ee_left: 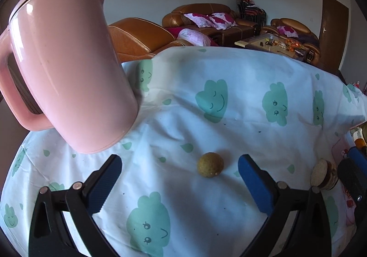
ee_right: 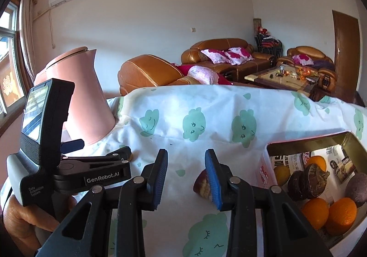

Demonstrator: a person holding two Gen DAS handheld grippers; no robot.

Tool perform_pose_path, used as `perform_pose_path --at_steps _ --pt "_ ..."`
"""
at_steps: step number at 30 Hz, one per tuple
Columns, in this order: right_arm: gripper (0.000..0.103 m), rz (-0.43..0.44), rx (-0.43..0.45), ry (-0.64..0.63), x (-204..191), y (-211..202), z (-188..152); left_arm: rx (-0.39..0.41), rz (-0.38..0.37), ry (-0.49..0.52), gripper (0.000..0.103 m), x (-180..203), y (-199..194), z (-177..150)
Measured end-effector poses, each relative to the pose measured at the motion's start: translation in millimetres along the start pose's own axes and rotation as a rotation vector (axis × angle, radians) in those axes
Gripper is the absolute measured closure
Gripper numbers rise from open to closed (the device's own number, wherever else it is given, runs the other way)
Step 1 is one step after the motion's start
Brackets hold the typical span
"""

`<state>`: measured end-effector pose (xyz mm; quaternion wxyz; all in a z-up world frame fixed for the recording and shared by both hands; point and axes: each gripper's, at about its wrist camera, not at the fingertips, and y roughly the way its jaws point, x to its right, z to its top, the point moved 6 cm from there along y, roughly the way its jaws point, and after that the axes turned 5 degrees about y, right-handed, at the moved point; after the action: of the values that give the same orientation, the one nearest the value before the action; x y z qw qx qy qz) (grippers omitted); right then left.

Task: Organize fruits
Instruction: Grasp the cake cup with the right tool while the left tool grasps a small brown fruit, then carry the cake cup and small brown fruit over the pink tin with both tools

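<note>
Both tools stand apart, gripping nothing: I note the left tool (ee_left: 180,179) low centre, framing a small green fruit (ee_left: 210,164) on the tabletop (ee_left: 240,96); the right tool (ee_right: 186,179) sits beside a cut fruit (ee_right: 203,184). Oranges (ee_right: 330,213) fill the box (ee_right: 266,165), lower right.

Left tongs (ee_left: 180,179) spread wide and holding nothing, right tongs (ee_right: 186,175) parted and holding nothing, person's left hand (ee_right: 25,218) wrapped around the left handle
</note>
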<state>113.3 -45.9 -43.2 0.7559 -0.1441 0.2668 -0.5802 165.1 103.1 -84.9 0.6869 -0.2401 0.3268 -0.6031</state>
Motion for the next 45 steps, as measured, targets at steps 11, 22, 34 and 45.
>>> perform_pose_path --at_steps 11,22,34,45 --pt "0.067 0.169 0.039 0.226 29.5 -20.9 23.1 -0.069 -0.154 -0.081 0.043 -4.9 24.0 -0.6" --pt "0.06 -0.021 -0.153 0.014 10.2 21.9 -6.4 0.098 -0.261 -0.102 0.076 -11.1 -13.4 3.9" --pt "0.05 -0.202 -0.251 -0.229 9.8 37.1 -24.9 0.394 -0.42 -0.015 0.076 -17.9 -85.9 19.4" --pt "0.064 -0.045 -0.232 -0.134 14.4 19.4 -23.0 0.37 -0.369 -0.01 0.076 -3.9 -81.6 8.8"
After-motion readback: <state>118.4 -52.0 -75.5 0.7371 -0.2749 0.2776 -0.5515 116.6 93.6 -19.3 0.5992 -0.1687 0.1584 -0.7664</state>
